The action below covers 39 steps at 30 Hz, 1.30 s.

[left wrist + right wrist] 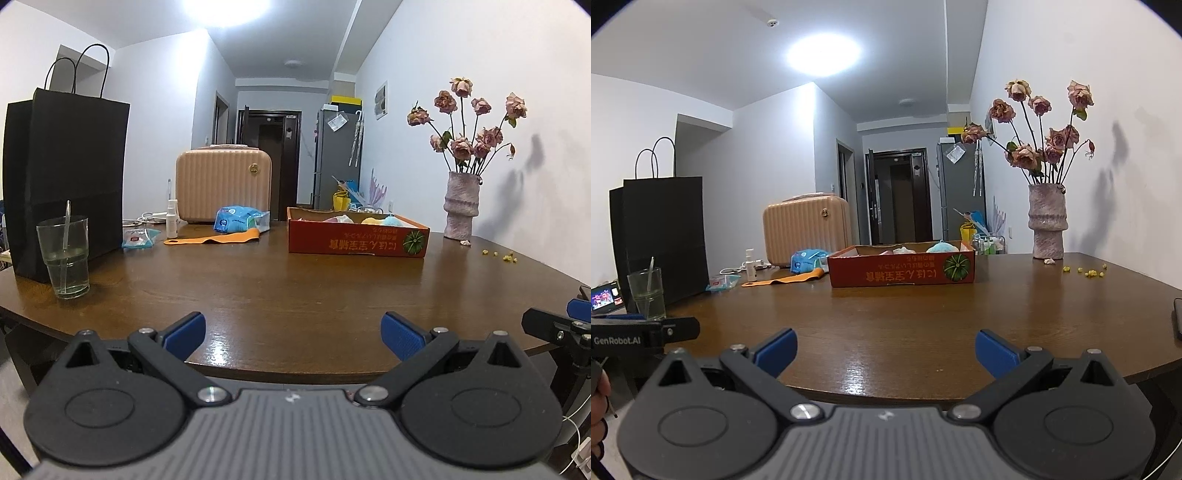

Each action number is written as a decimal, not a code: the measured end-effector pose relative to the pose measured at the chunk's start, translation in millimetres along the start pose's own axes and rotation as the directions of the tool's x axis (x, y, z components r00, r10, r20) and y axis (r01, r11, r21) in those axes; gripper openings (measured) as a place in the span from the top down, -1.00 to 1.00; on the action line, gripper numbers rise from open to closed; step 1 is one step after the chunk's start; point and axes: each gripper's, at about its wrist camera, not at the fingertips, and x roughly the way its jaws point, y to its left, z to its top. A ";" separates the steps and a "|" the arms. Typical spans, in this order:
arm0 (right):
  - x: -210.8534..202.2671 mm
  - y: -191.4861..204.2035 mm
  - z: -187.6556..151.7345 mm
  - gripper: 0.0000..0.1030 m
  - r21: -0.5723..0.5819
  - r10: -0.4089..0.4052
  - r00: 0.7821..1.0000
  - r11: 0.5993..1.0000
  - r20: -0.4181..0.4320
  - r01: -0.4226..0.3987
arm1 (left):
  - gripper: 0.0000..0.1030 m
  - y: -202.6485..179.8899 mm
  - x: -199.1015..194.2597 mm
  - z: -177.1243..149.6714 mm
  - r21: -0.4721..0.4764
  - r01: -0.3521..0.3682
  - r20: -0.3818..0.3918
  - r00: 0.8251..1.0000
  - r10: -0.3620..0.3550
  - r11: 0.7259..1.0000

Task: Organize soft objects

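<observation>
At the bottom of each view, the left gripper [293, 334] and right gripper [885, 350] hang empty, jaws wide apart, at the table [295, 295] edge, while the soft toys [369, 219] sit mid-frame in the box [901, 275], long side across, seemingly nearer the right.

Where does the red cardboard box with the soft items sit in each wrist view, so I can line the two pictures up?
Left wrist: red cardboard box right of centre, mid-height, on the far part of the table.
Right wrist: red cardboard box near centre, slightly left, on the far part.
Shared landmark: the vase of dried roses, to the box's right in both.
</observation>
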 end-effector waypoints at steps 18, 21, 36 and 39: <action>3.6 -1.7 -2.3 -1.00 0.009 0.006 1.000 1.000 -0.013 -0.006 | -1.00 -3.2 -3.1 -0.3 0.014 0.003 0.010 1.000 -0.003 1.000; 3.5 -1.7 -2.4 -1.00 0.010 0.006 1.000 1.000 -0.013 -0.006 | -1.00 -3.1 -3.0 -0.4 0.014 0.004 0.010 1.000 -0.004 1.000; 4.1 -2.1 -3.0 -1.00 0.013 0.005 1.000 1.000 -0.012 -0.005 | -1.00 -3.9 -3.0 -0.3 0.014 0.004 0.008 1.000 -0.004 1.000; 4.3 -2.3 -3.1 -1.00 0.013 0.008 1.000 1.000 -0.013 -0.008 | -1.00 -4.1 -3.1 -0.4 0.014 0.004 0.008 1.000 -0.004 1.000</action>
